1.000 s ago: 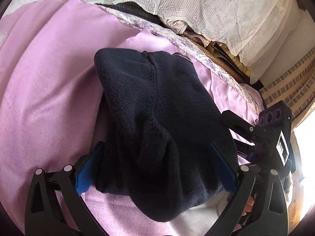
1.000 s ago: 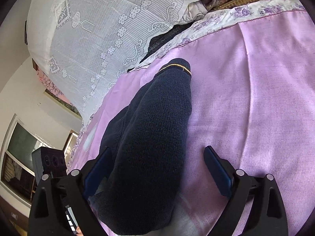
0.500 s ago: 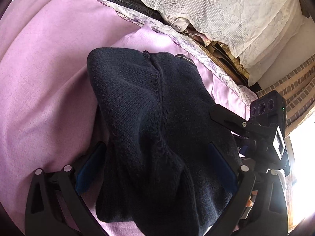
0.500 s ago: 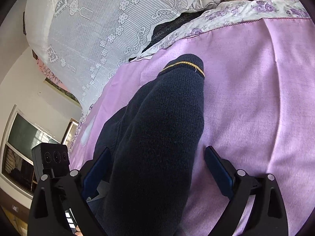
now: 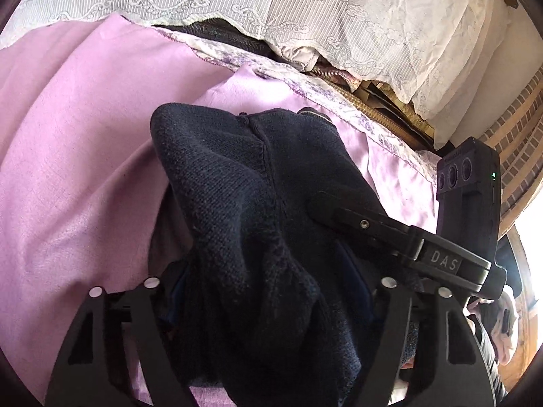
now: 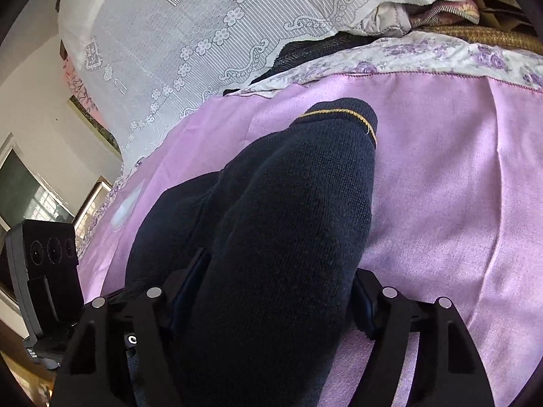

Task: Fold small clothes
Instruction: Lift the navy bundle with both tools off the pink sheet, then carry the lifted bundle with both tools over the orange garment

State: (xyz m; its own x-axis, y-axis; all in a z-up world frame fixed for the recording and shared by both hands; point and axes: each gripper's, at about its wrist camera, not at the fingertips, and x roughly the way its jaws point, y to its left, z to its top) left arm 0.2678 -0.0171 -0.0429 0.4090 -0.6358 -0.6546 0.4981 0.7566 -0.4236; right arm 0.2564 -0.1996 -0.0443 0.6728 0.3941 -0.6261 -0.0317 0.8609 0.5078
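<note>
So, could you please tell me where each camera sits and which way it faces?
Left wrist: on the left claw, looking along its fingers across the navy knit sweater on the pink bedsheet; right claw enters at right.
Right wrist: on the right claw, looking along the sleeve toward the lace cover.
Both share sweater and sheet.

Left tool (image 5: 268,291) matte black, blue pads, silver screws; right tool (image 6: 271,300) alike, white "DAS" marking.
</note>
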